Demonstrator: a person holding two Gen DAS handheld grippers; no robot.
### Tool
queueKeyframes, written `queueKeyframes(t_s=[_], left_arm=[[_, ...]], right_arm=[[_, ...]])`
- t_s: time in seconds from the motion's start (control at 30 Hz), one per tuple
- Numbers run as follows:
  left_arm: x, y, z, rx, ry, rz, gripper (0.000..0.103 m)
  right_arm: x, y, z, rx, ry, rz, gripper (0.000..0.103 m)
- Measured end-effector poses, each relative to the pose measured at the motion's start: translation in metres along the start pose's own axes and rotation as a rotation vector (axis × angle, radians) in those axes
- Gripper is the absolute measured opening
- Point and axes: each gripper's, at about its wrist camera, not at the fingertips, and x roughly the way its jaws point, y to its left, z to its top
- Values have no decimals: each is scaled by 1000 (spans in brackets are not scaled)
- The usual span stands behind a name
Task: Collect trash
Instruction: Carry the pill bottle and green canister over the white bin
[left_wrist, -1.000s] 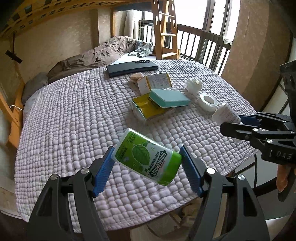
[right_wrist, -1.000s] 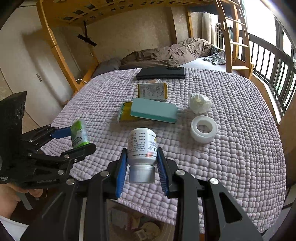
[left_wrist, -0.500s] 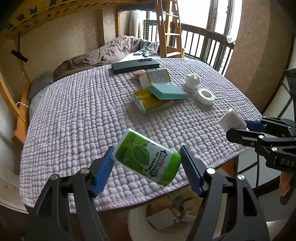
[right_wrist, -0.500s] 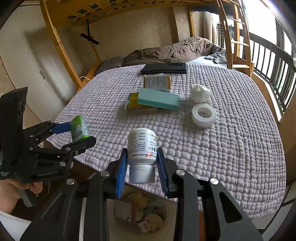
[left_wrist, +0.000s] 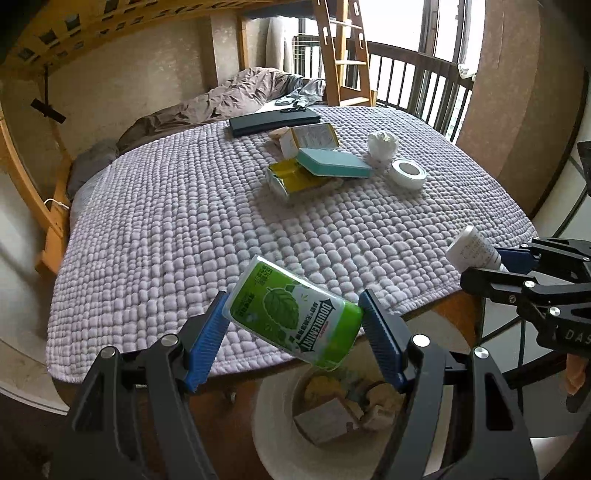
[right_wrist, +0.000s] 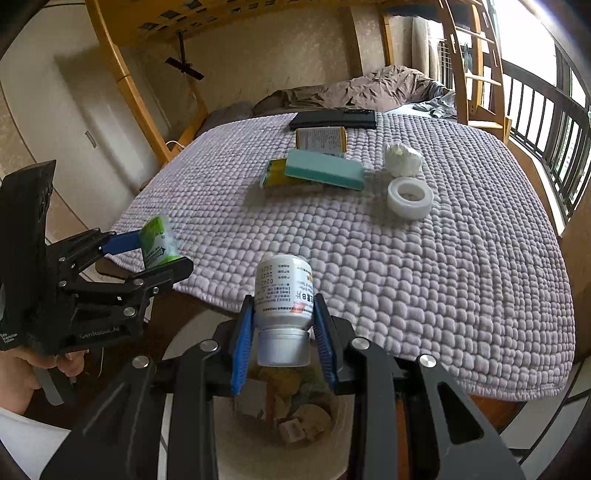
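A bed covered with a lilac waffle-textured blanket (left_wrist: 192, 229) fills the middle of the room, with a rumpled brown duvet (left_wrist: 221, 99) and a grey pillow (left_wrist: 92, 166) at its far end against a beige textured wall (left_wrist: 129, 74). A wooden bunk frame (right_wrist: 122, 70) arches over the far left, and a wooden ladder (left_wrist: 343, 51) stands at the far right. Daylight comes through tall windows (left_wrist: 447, 29) behind a dark railing (left_wrist: 421, 88) on the right.
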Motion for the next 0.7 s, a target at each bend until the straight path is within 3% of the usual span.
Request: queueKeyframes(t_s=[0.7], left_arm=[[-19, -16, -35, 30, 34, 2, 72]], right_arm=[[-14, 20, -36, -33, 39, 20, 31]])
